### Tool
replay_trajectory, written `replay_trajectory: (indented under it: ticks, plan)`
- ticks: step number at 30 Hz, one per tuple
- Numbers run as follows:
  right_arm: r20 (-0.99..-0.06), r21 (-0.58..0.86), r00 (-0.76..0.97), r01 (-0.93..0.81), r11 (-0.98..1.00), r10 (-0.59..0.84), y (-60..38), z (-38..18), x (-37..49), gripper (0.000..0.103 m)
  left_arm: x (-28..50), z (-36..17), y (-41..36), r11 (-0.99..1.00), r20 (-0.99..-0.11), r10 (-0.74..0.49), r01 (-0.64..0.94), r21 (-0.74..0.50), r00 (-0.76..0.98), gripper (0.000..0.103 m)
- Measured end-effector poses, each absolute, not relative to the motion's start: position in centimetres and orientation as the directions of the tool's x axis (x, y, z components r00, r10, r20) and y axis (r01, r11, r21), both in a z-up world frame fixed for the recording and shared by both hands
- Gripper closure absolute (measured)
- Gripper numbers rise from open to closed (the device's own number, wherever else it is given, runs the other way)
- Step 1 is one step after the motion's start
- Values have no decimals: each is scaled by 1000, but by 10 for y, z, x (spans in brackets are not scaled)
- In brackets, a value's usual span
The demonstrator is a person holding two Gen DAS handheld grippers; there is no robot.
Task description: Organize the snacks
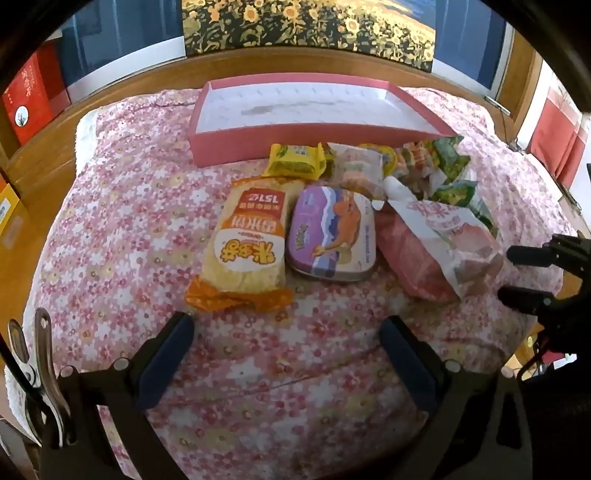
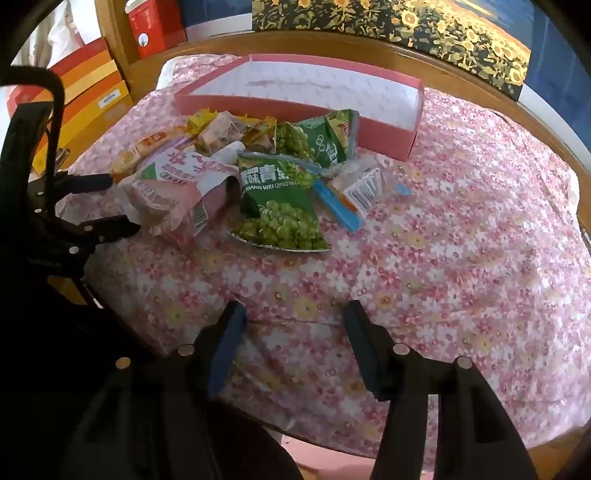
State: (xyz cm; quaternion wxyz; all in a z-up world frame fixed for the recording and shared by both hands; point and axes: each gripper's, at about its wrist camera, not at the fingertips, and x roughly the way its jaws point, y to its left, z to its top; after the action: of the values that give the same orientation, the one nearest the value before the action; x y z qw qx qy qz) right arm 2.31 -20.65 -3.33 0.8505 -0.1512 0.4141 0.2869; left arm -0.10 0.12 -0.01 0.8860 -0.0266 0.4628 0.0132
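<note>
A heap of snacks lies on the floral cloth in front of a shallow pink box (image 1: 258, 142) (image 2: 388, 136) whose white inside holds nothing. In the left wrist view I see an orange rice-cracker bag (image 1: 247, 243), a purple tin (image 1: 332, 236), a pink-and-white bag (image 1: 436, 247) (image 2: 173, 188) and a yellow pack (image 1: 295, 158). Two green pea bags (image 2: 280, 206) (image 2: 325, 140), a blue stick (image 2: 338, 205) and a clear barcoded packet (image 2: 362, 188) show in the right wrist view. My left gripper (image 1: 286, 326) (image 2: 110, 203) is open above bare cloth. My right gripper (image 2: 295, 314) (image 1: 517, 275) is open beside the pink-and-white bag.
The floral cloth (image 2: 461, 240) covers a round wooden table (image 1: 122, 92). Red and orange boxes (image 2: 92, 85) stand off its left side. A sunflower picture (image 1: 310, 26) leans behind the pink box. A metal clip (image 1: 37, 362) holds the cloth at the near left edge.
</note>
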Motion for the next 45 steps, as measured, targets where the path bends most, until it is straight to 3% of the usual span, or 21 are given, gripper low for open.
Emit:
replay_trajectory:
  ticks: [5, 45]
  plan:
    - [-787, -44, 506, -616, 787, 352, -205, -33, 21, 45, 7, 0, -2, 999, -854, 32, -54, 4, 519, 0]
    - [-793, -50, 499, -623, 781, 348, -205, -35, 26, 43, 4, 0, -1, 998, -835, 20, -54, -12, 550, 0]
